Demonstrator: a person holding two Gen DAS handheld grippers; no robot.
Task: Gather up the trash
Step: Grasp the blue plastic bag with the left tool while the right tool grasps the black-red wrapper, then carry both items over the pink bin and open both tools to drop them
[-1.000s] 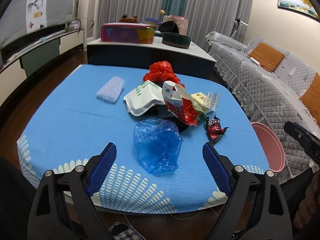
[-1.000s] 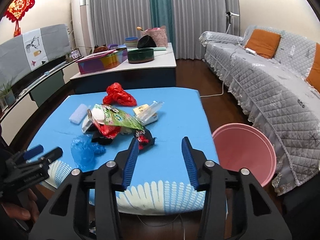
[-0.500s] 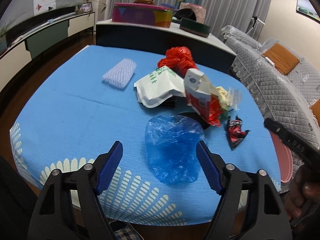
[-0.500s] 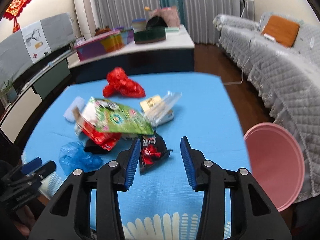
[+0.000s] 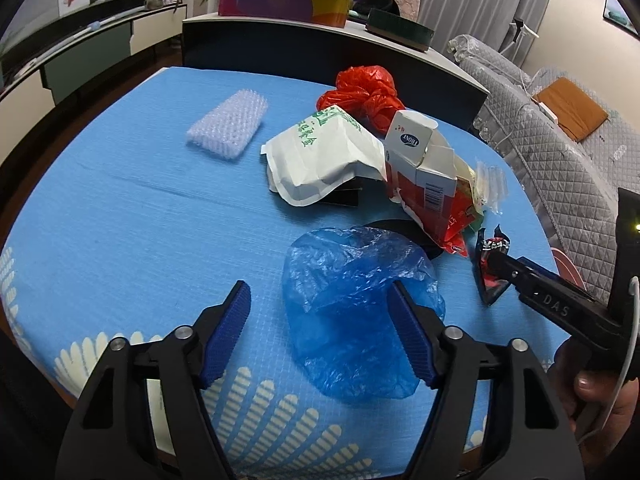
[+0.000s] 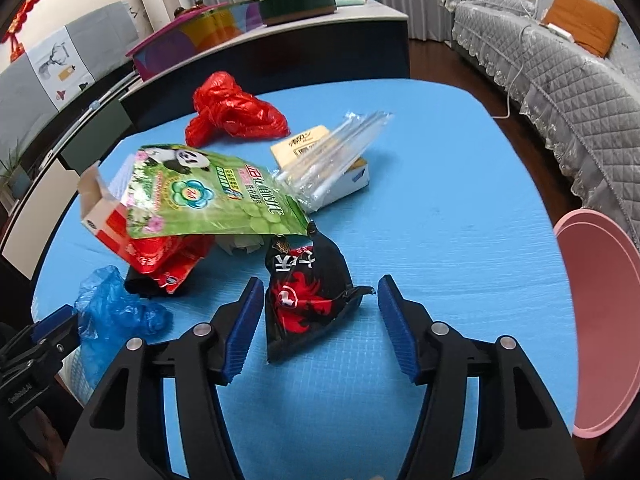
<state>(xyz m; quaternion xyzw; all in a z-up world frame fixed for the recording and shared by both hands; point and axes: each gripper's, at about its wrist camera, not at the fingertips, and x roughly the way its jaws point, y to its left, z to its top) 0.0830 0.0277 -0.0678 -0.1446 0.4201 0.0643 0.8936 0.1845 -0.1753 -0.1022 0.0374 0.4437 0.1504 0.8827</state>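
A crumpled blue plastic bag (image 5: 352,300) lies on the blue table (image 5: 140,208). My left gripper (image 5: 324,336) is open and its right pad touches the bag's near side. A black and red wrapper (image 6: 308,296) lies between the open fingers of my right gripper (image 6: 320,328); the wrapper also shows in the left wrist view (image 5: 490,268). Behind lie a green panda pouch (image 6: 208,200), a red and white carton (image 5: 424,184), a white paper bag (image 5: 324,156), a red plastic bag (image 6: 232,108) and a clear wrapper (image 6: 340,148).
A pink bin (image 6: 596,320) stands off the table's right edge. A white foam net (image 5: 228,128) lies at the far left. A grey quilted sofa (image 6: 560,60) runs along the right. A dark cabinet (image 5: 320,48) with boxes stands behind the table.
Both grippers have moved forward and down toward the table. The left one has closed in on the blue bag, the right one on the black and red wrapper.
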